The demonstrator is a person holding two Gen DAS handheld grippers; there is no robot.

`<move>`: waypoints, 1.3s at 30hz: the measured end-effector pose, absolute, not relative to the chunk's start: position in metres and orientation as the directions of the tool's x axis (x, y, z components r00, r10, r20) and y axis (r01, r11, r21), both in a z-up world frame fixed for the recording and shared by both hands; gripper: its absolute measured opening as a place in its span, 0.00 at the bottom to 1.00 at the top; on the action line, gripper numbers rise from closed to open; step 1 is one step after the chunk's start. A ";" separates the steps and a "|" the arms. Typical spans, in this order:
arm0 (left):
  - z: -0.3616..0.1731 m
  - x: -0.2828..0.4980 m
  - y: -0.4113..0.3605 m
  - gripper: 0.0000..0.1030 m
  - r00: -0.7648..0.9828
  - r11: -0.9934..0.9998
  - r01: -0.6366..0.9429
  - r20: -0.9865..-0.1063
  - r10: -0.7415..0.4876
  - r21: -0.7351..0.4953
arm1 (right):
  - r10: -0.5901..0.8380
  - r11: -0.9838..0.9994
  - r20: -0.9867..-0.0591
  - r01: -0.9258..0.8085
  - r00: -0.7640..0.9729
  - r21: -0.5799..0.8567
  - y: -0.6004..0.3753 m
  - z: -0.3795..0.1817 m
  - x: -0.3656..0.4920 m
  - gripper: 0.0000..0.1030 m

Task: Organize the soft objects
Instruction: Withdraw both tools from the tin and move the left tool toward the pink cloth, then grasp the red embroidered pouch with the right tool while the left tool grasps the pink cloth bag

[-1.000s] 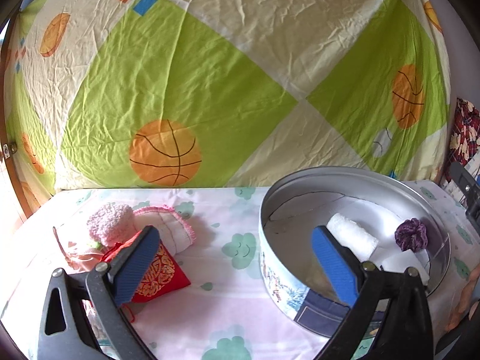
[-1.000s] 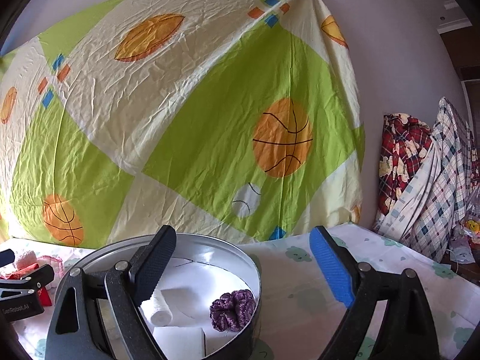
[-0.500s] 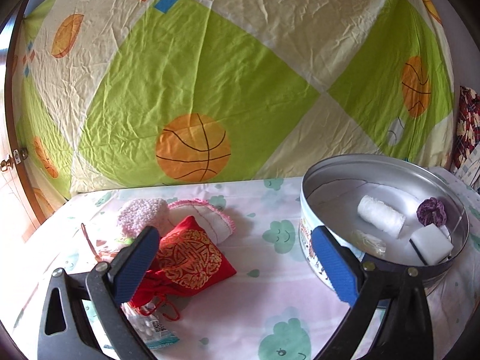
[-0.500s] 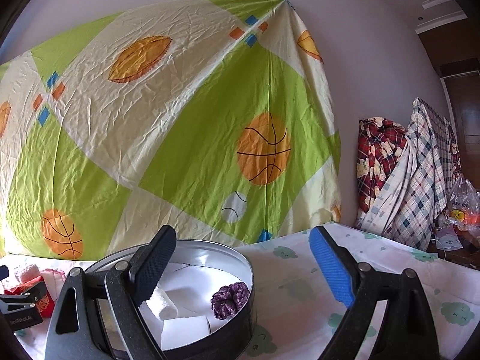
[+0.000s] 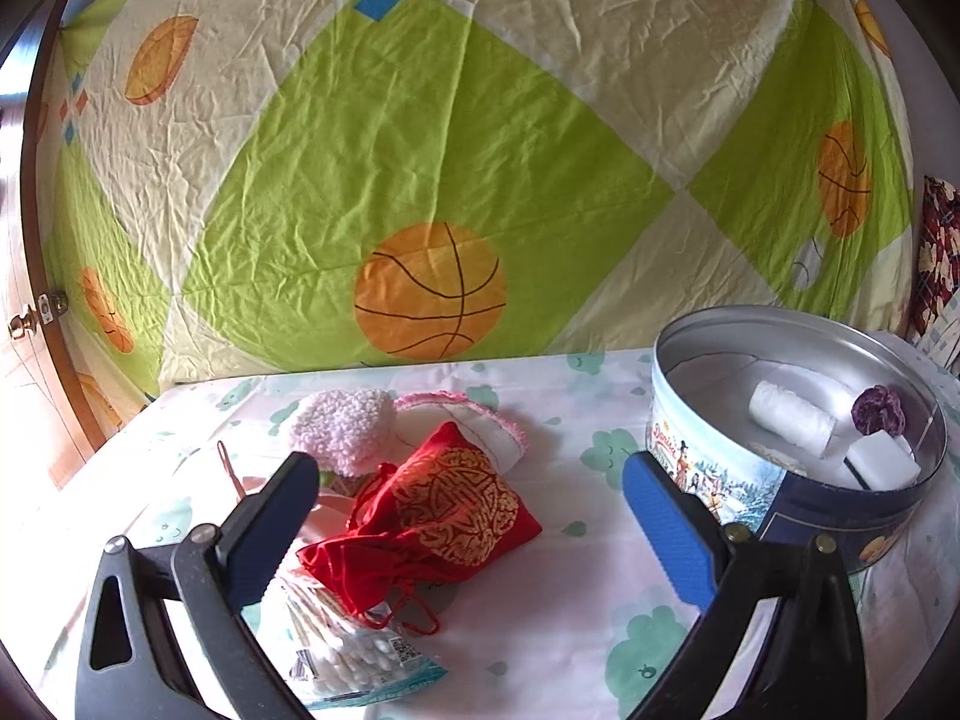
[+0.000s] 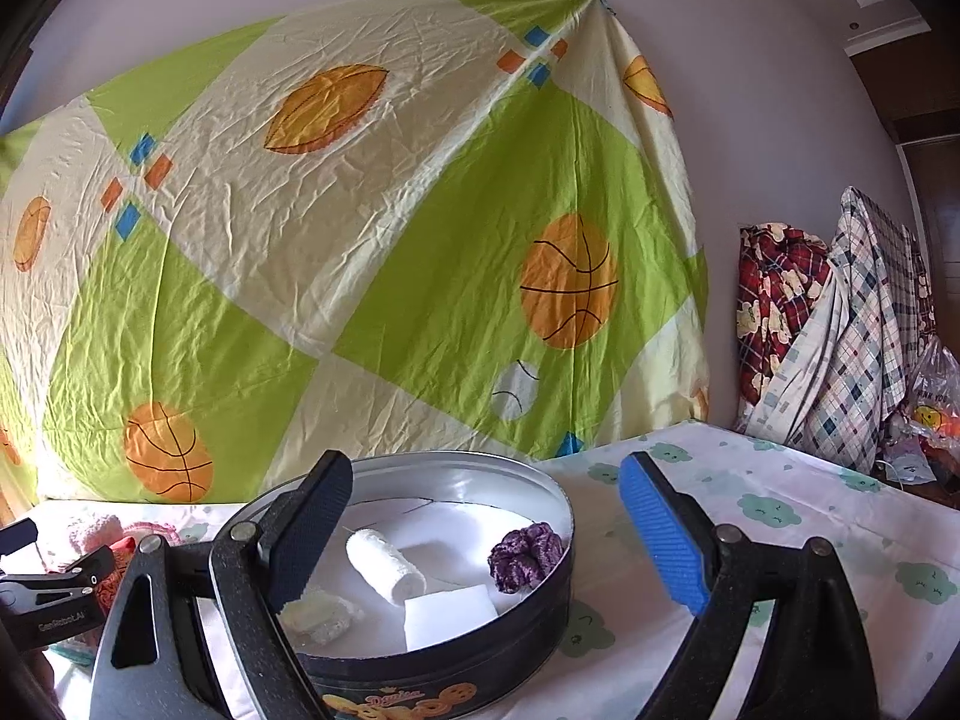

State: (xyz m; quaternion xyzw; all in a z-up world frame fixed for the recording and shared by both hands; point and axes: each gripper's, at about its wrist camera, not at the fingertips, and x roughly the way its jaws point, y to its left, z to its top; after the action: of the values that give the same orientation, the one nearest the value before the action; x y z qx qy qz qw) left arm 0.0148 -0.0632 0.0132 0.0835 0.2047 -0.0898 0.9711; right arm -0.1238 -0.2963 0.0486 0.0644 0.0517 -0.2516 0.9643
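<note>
A round metal tin (image 5: 744,474) (image 6: 540,588) stands on the table. It holds a white roll (image 5: 792,418) (image 6: 385,565), a purple scrunchie (image 5: 879,409) (image 6: 527,557), a white block (image 5: 883,461) (image 6: 449,613) and a pale crumpled piece (image 6: 321,615). Left of the tin lie a red embroidered pouch (image 5: 438,516), a pink fluffy piece (image 5: 345,429), a pink-edged cloth (image 5: 480,429) and a packet of cotton swabs (image 5: 348,654). My left gripper (image 5: 468,528) is open and empty above the pouch. My right gripper (image 6: 486,540) is open and empty over the tin.
A green and cream sheet with basketballs (image 5: 432,180) hangs behind the table. Plaid cloths (image 6: 834,336) hang at the far right. A wooden door with a knob (image 5: 24,324) is at the left. The table carries a white cloth with green clouds (image 5: 570,600).
My left gripper has pulled back and swung left, from the tin's edge toward the red pouch. My right gripper has backed away slightly from the tin. Both stayed open.
</note>
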 end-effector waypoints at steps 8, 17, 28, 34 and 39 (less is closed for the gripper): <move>0.013 0.028 -0.034 1.00 0.899 0.977 0.175 -0.423 -0.109 0.119 | -0.406 0.903 -0.161 0.422 0.900 0.082 -0.257 0.046 -0.111 0.89; 0.014 0.048 0.017 1.00 0.909 0.986 0.098 -0.416 -0.034 0.133 | -0.271 0.954 -0.234 0.293 0.934 0.062 -0.194 0.039 -0.076 0.89; 0.026 0.085 0.093 1.00 0.897 0.995 -0.057 -0.432 0.089 0.086 | -0.100 0.985 -0.342 0.142 0.934 0.099 -0.134 0.026 -0.032 0.89; 0.033 0.097 0.135 1.00 0.875 0.988 -0.153 -0.467 0.127 -0.019 | 0.065 0.960 -0.490 0.080 0.870 0.269 -0.116 0.005 0.011 0.89; 0.036 0.099 0.145 1.00 0.874 0.985 -0.165 -0.469 0.128 -0.039 | 0.230 0.890 -0.604 0.086 0.763 0.448 -0.106 -0.026 0.050 0.89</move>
State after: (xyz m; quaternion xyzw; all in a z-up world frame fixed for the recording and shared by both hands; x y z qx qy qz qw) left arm 0.0987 0.1447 0.0356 -0.0390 0.2396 0.0757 0.9671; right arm 0.0504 -0.1058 -0.0264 0.2314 0.3420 0.0395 0.9099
